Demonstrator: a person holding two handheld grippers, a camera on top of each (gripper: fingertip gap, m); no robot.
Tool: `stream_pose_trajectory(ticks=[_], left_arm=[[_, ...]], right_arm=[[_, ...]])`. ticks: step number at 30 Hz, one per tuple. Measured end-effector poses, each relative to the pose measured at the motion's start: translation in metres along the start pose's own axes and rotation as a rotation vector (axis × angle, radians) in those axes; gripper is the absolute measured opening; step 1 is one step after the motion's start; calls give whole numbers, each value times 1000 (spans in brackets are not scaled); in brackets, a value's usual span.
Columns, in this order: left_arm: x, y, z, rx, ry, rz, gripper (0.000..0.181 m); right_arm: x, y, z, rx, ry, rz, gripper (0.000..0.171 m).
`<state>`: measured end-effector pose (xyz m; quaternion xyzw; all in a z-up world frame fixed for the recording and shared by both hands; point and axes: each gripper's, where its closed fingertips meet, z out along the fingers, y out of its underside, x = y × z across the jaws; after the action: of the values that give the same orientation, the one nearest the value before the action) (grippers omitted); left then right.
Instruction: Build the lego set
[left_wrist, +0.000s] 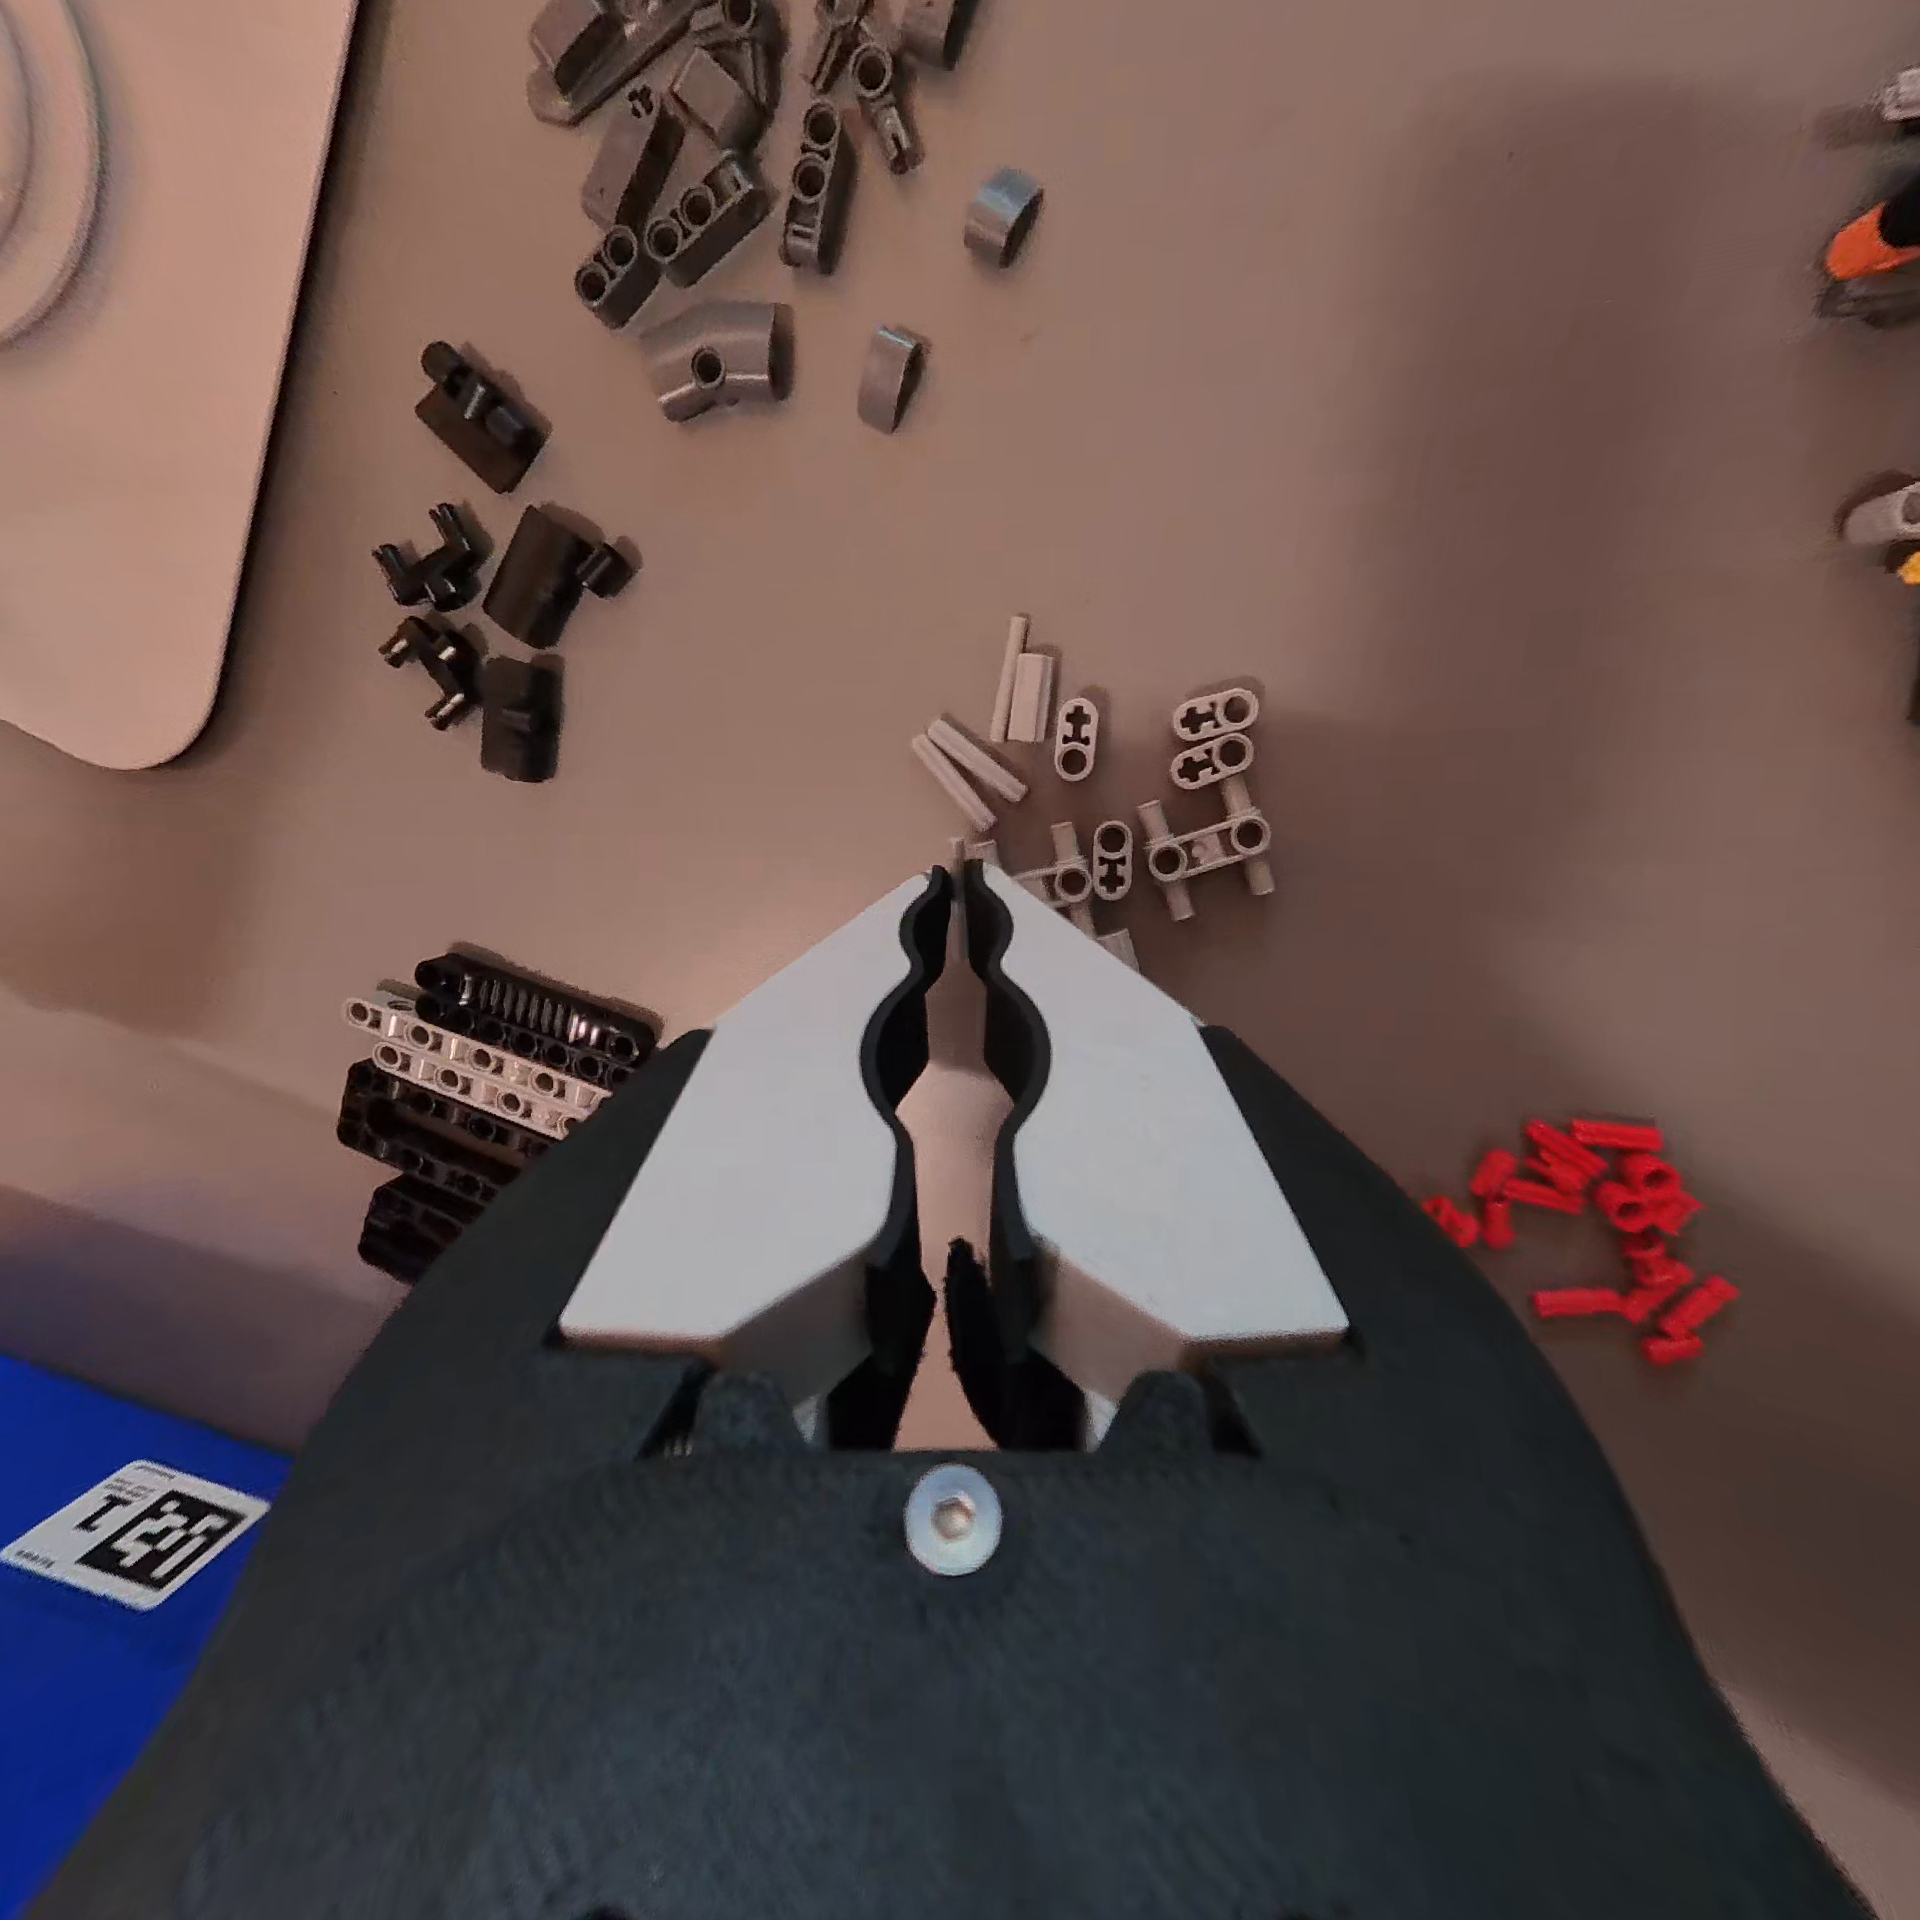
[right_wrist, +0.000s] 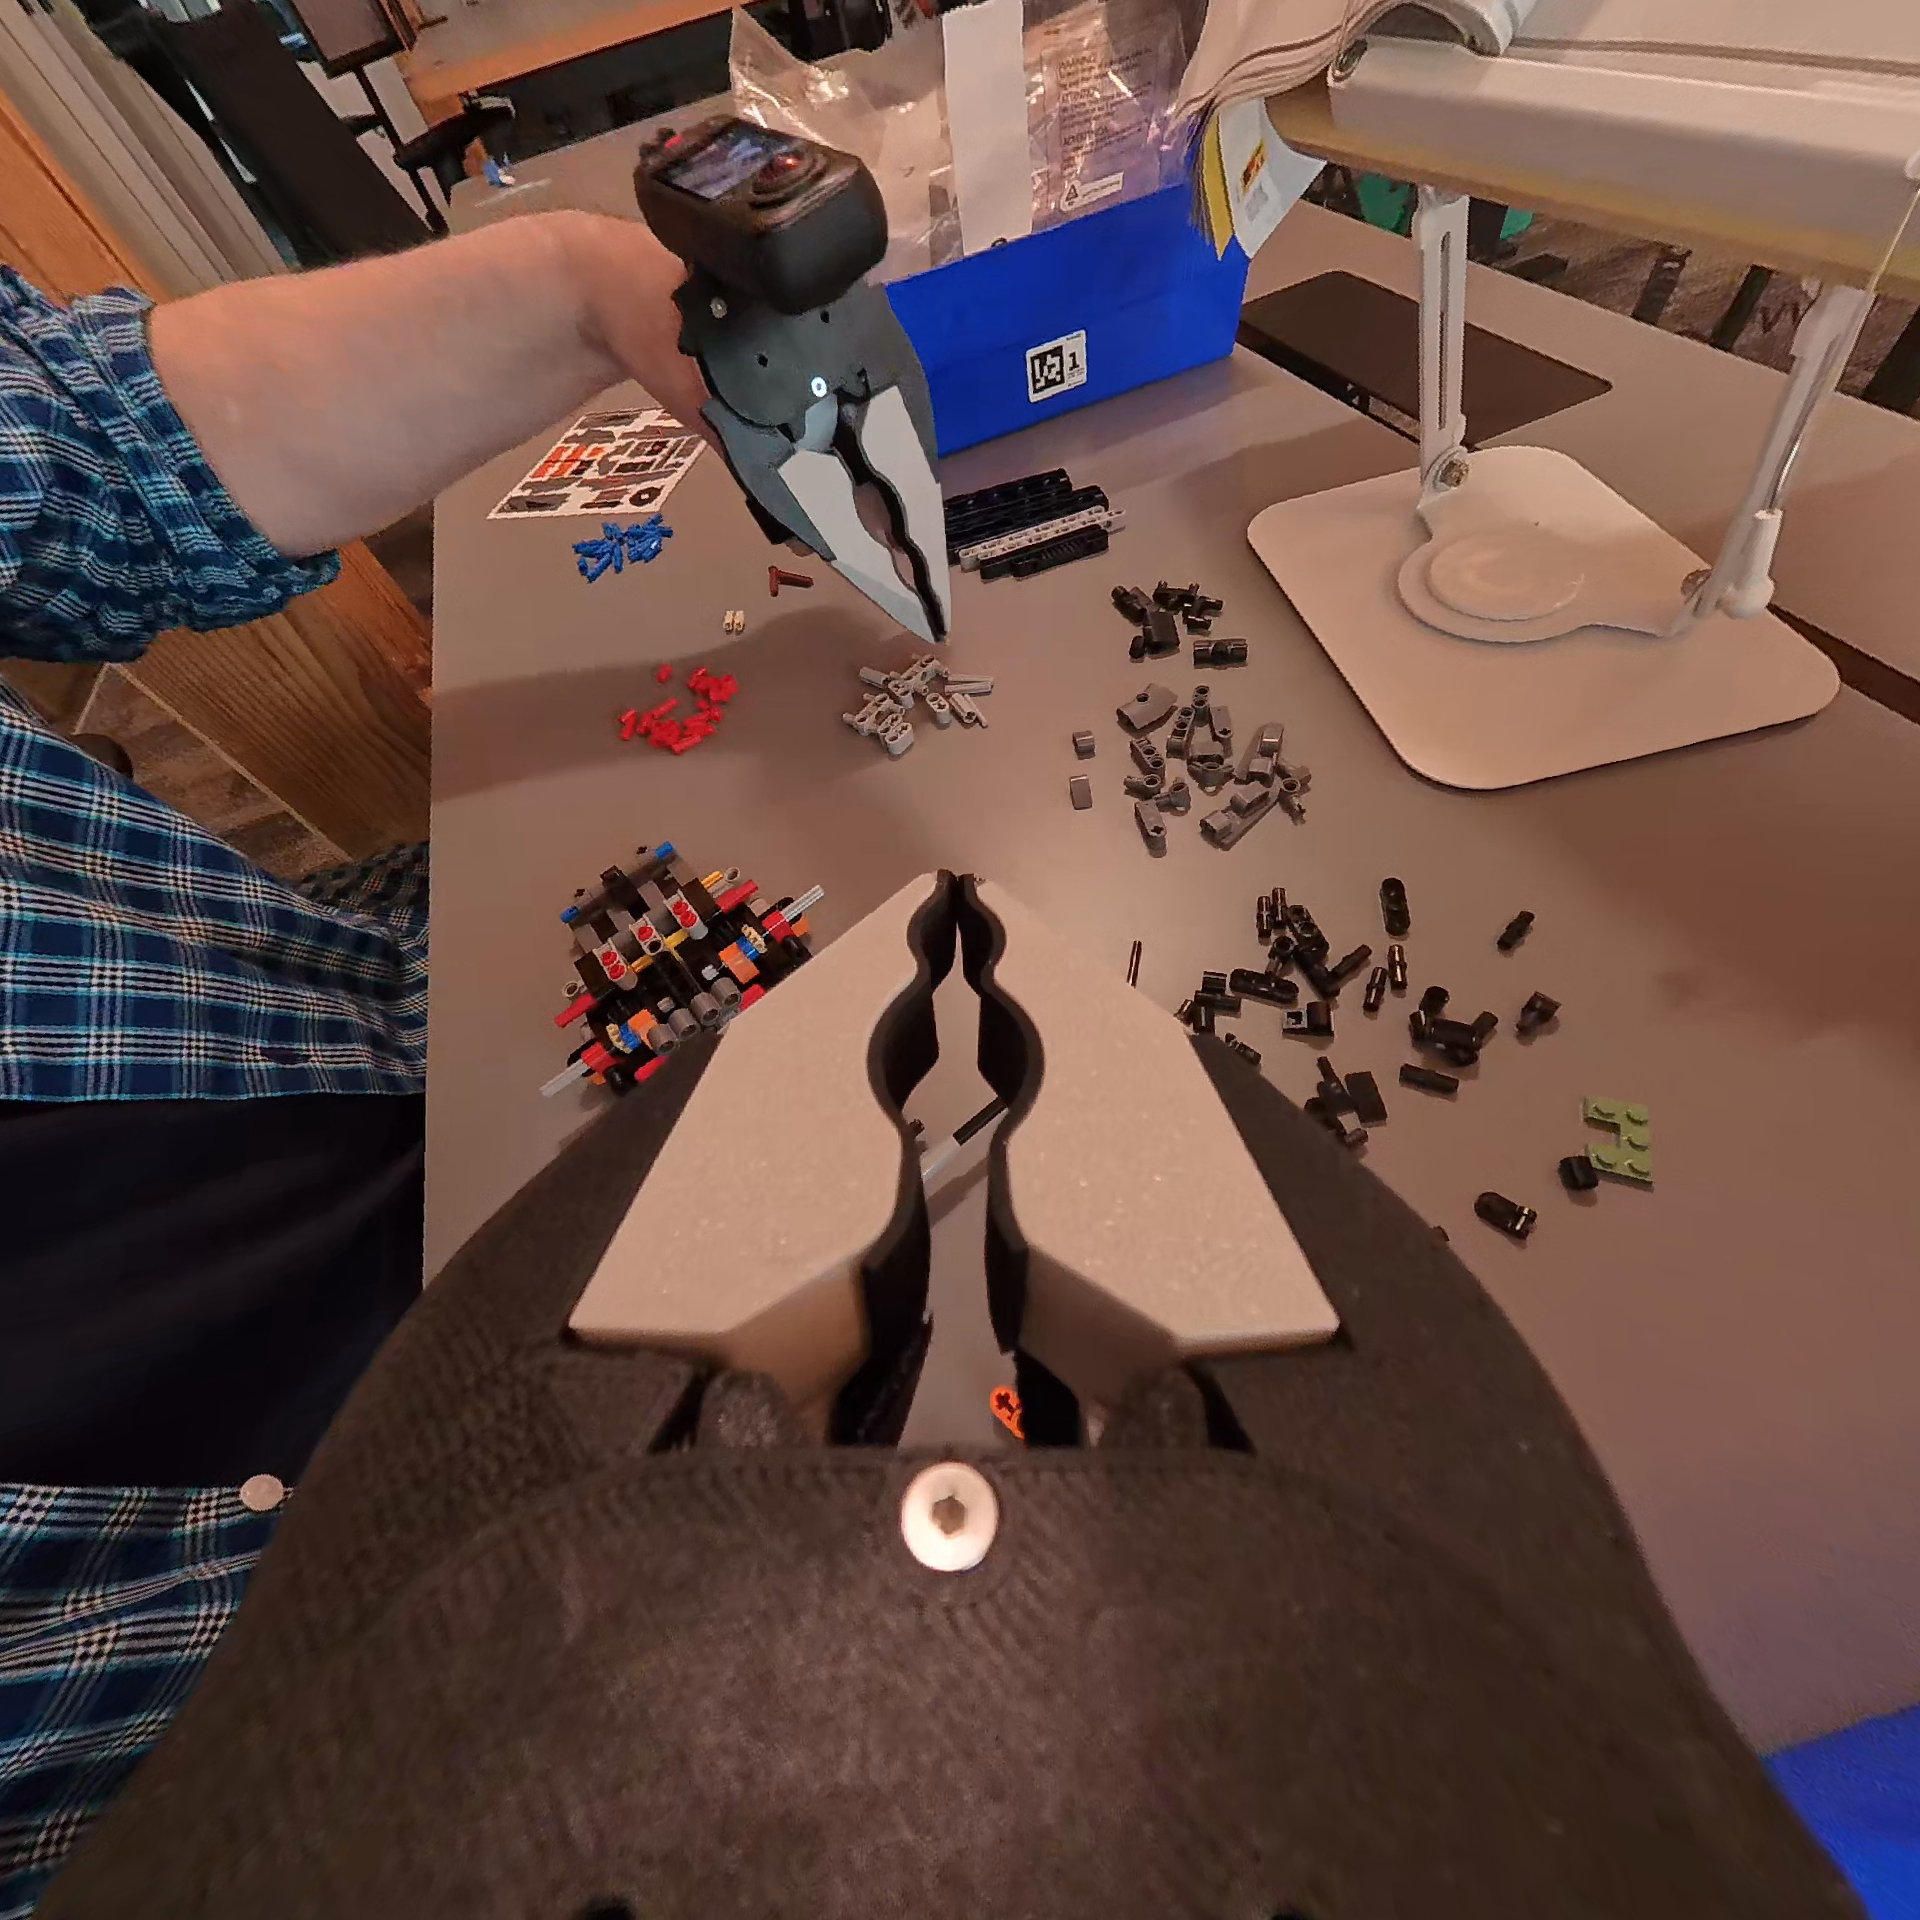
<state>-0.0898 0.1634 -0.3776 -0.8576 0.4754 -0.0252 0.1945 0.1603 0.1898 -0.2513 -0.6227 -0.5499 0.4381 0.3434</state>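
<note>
Picking looks to be the step in hand: the left gripper hangs over the pile of light grey connectors and short axles, its tips nearly together with only a sliver of gap, and nothing visibly pinched between them. In the right wrist view the same gripper points down just above that grey pile, with the red pins to its left and the black and pale beams behind it.

The right gripper waits nearer, its tips almost touching and seemingly empty. The half-built model, a dense block of black, red, grey and orange parts, sits on the table just left of those tips. Loose black pins lie to the right, dark grey pieces farther off.

Next, I judge, the left jaws must part a little, settle around one small grey piece without scattering its neighbours, then carry it to the model.

As for writing: a blue box at the far side bears a white square marker tag; a sticker sheet lies far left. No brand can be made out.
</note>
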Motion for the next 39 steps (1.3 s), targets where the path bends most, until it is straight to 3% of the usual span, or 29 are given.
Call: stream_pose_trajectory(ticks=[11, 22, 29, 34, 39], left_arm=[[-8, 7, -3, 0, -34, -43, 6], [-76, -8, 7, -8, -344, -48, 3], [-91, -9, 34, -74, -342, -29, 0], [-64, -4, 27, -92, -256, -8, 0], [-81, -4, 17, -60, -343, -62, 0]], right_arm=[[1, 0, -2, 2, 3, 3, 0], [-1, -1, -4, 1, 6, -3, 0], [2, 0, -9, 11, 14, 3, 0], [6, 4, -12, 18, 16, 14, 0], [6, 4, -11, 22, 8, 17, 0]])
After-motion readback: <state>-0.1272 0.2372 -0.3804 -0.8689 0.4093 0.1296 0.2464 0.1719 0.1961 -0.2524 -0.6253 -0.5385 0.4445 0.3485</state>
